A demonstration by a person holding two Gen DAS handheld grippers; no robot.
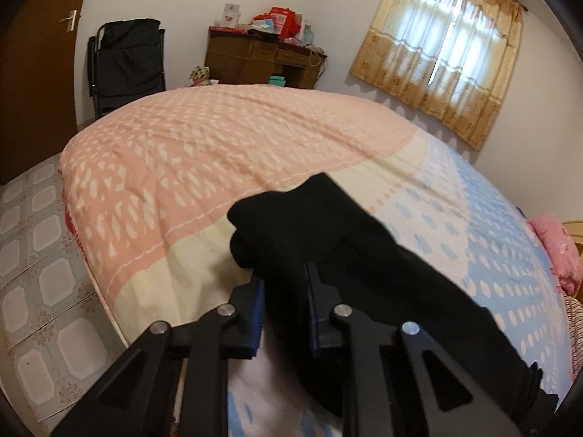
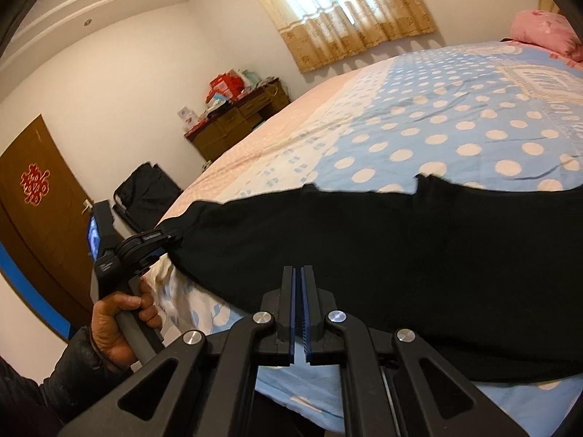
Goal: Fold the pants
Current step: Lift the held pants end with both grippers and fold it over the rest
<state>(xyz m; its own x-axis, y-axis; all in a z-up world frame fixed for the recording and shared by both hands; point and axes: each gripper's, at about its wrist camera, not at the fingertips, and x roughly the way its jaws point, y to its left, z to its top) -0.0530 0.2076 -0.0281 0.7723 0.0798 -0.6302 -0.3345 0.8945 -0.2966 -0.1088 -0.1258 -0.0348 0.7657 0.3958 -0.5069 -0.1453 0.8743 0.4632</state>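
Bedroom bed carries black pants along its near edge; left tool is clamped on one end for folding, right tool pinched closed, nothing visibly held.

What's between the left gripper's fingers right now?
A bunch of the black pants sits between the left gripper's fingers; the left wrist view shows it.
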